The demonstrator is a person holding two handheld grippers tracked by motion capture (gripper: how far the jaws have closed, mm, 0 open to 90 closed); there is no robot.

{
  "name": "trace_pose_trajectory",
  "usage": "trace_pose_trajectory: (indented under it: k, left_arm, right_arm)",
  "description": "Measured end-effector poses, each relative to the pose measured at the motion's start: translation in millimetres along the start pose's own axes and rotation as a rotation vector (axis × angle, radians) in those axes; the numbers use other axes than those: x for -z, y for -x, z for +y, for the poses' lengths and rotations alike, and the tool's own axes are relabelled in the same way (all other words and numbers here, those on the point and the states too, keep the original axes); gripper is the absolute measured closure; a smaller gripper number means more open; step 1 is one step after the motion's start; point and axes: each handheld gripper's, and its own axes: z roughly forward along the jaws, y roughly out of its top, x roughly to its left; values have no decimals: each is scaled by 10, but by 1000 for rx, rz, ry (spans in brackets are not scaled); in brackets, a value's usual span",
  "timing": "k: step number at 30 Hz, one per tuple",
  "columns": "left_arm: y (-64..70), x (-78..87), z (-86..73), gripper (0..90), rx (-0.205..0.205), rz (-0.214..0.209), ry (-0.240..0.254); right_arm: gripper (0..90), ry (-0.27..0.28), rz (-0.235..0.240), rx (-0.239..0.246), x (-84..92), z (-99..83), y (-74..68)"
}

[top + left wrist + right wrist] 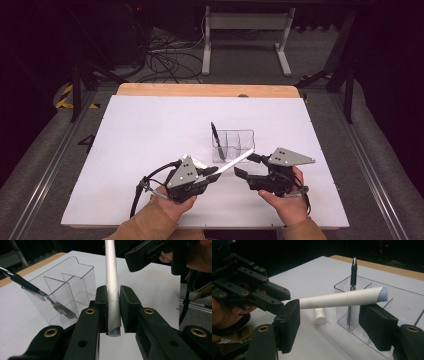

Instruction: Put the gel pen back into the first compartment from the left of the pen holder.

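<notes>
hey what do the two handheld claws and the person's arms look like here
Both the left claw and the right claw are black, angular frames with brass-coloured rivets and flat, padded black jaws. Each carries a grey three-cornered plate marked with small dark dots on top, and black cable loops from the body near the hand. The person wears tan sleeves.

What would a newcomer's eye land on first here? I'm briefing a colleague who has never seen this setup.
First the white pen, clamped near one end in the left claw and sticking out toward the open right claw just in front of the person. Next the clear divided holder near the middle of the white table, with a black pen leaning in its left compartment. In the right gripper view, a small white cap lies on the table beside the holder.
</notes>
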Motion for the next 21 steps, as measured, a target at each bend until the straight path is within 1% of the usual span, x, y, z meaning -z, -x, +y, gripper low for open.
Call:
trace_pose_trajectory:
  k: [1,2,5,6,8,9,10,11,13,15,16,17,18,19,21]
  left_arm:
    - [-2,-6,-7,784,-2,1,-4]
    - [4,-16,-16,784,6,-6,-8]
    - [11,-41,-35,784,-9,-3,-23]
    - [20,-52,-40,784,0,-11,-25]
    - [24,-62,-47,784,-3,-10,-32]
    - [22,-66,-49,784,-11,-8,-36]
    - [28,-73,-54,784,-6,-12,-36]
    - [25,-75,-54,784,-16,-9,-41]
    - [37,-84,-56,784,-27,-10,-50]
    - [59,-100,-60,784,-34,-9,-56]
    - [58,-101,-60,784,-47,-7,-64]
    - [66,-111,-65,784,-37,-13,-64]
    - [67,-115,-69,783,-33,-15,-65]
    - [65,-117,-70,783,-35,-17,-66]
    - [71,-119,-68,784,-38,-14,-65]
  right_arm:
    - [344,0,-1,-2,-2,4,-4]
    - [345,4,1,-3,-5,8,-8]
    - [356,16,6,-3,-16,23,-16]
    - [365,17,6,-9,-18,26,-20]
    - [405,29,11,-12,-23,31,-21]
    - [428,33,11,-18,-22,33,-24]
    - [453,37,14,-23,-22,35,-21]
    - [482,46,21,-26,-26,36,-13]
    - [516,55,33,-53,-26,38,-2]
    - [555,59,43,-70,-28,41,9]
    - [577,63,43,-74,-29,42,9]
    - [600,71,50,-76,-29,42,14]
    - [620,72,59,-91,-23,44,14]
    - [635,82,69,-89,-26,46,25]
    - [675,89,98,-112,-20,49,33]
